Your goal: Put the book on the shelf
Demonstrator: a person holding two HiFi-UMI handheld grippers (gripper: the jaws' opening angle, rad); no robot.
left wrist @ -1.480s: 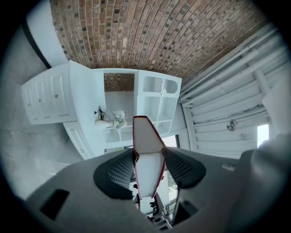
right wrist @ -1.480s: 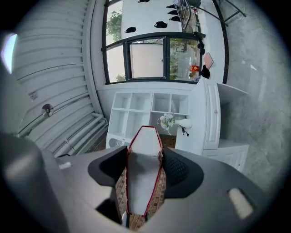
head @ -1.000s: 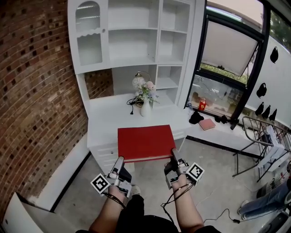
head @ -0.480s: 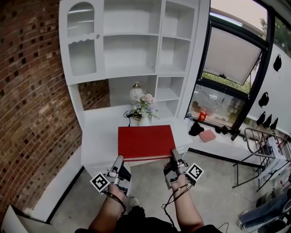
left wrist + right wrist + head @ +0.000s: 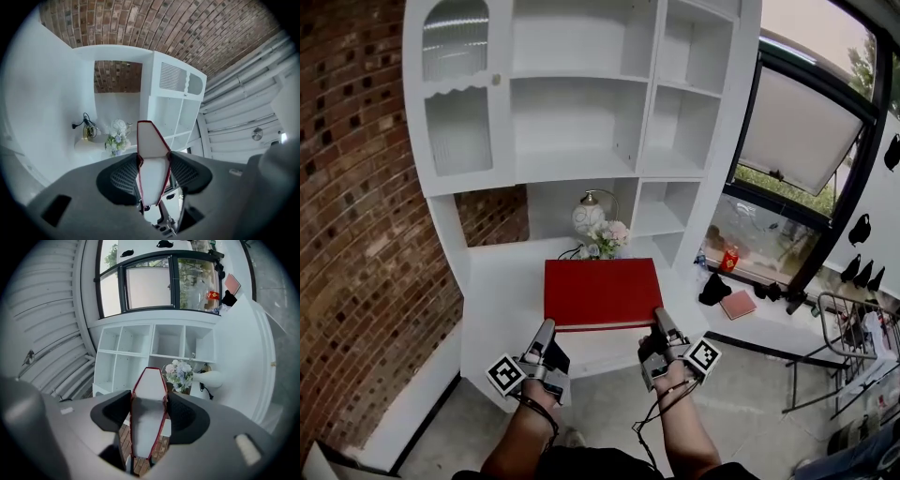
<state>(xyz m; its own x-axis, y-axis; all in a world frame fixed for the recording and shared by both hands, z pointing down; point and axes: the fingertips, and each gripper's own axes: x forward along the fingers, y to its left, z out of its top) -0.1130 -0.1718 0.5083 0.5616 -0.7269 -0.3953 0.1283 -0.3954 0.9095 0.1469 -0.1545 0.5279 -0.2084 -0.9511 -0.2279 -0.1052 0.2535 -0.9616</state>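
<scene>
Far beyond and above the book sits the shelf; your left gripper and right gripper clamp its near edge.

No writing, brand or number can be read; the red book shows a plain cover.

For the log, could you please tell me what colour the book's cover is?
Red: the book, best in head view.

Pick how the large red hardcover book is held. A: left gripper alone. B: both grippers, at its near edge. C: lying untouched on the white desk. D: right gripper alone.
B: the left gripper and the right gripper each clamp the near edge of the red hardcover book.
</scene>
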